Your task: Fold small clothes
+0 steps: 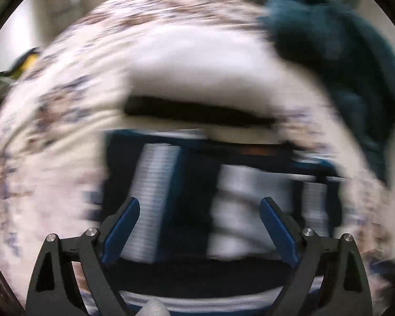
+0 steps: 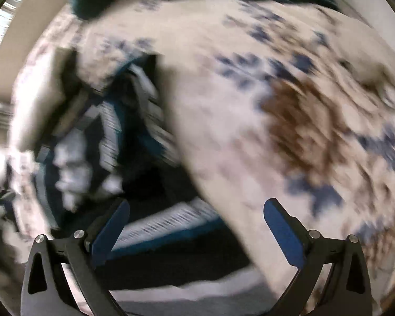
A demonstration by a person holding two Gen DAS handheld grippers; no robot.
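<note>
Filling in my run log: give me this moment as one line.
left gripper: open, empty | right gripper: open, empty | striped garment: on floral bedspread, ungrasped | views: motion-blurred

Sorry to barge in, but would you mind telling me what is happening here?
A person with a tool in each hand is folding small clothes on a floral bedspread. Both the left tool and the right tool are open and empty over a dark striped garment. The pictures are blurred. A teal blanket lies beyond.
</note>
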